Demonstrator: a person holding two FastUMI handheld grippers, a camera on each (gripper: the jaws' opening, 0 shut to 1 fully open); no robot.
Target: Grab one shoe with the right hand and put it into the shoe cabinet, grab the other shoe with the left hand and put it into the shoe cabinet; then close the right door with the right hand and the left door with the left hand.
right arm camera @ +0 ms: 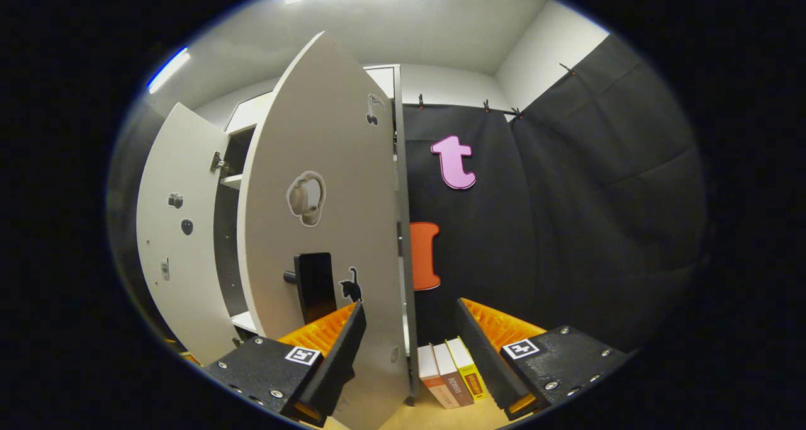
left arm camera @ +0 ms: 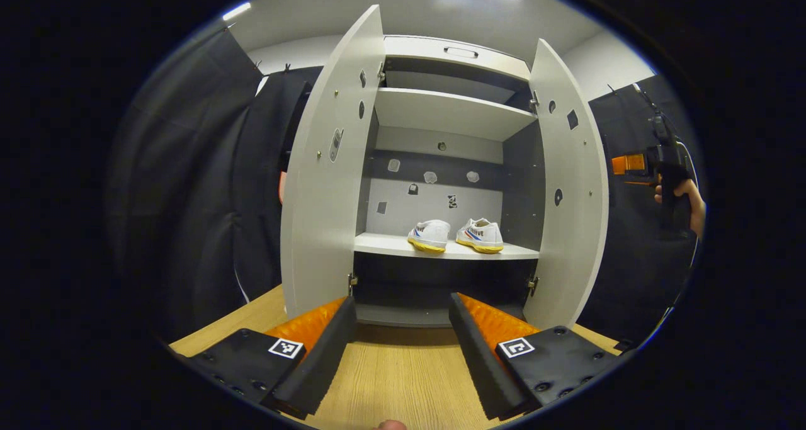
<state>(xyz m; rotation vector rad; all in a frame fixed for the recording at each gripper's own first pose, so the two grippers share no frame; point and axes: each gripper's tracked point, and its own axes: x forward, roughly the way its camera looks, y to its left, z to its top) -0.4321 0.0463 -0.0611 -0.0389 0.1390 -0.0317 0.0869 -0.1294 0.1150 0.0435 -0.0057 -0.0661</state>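
Observation:
Two white shoes with yellow soles, one (left arm camera: pixel 430 235) left of the other (left arm camera: pixel 481 235), stand side by side on the middle shelf of the grey shoe cabinet (left arm camera: pixel 447 112). Both doors hang open, the left door (left arm camera: pixel 330 172) and the right door (left arm camera: pixel 567 191). My left gripper (left arm camera: pixel 402 342) is open in front of the cabinet, low over the wooden floor, holding nothing. My right gripper (right arm camera: pixel 409 348) is open just outside the right door (right arm camera: pixel 321 228), close to its black handle (right arm camera: pixel 313 285). That gripper (left arm camera: pixel 655 165), with the hand holding it, also appears at the right in the left gripper view.
Several books (right arm camera: pixel 450 370) stand on the floor by the cabinet's right side. Black cloth walls (right arm camera: pixel 567 216) close in the booth on both sides. The wooden floor (left arm camera: pixel 397 373) stretches before the cabinet.

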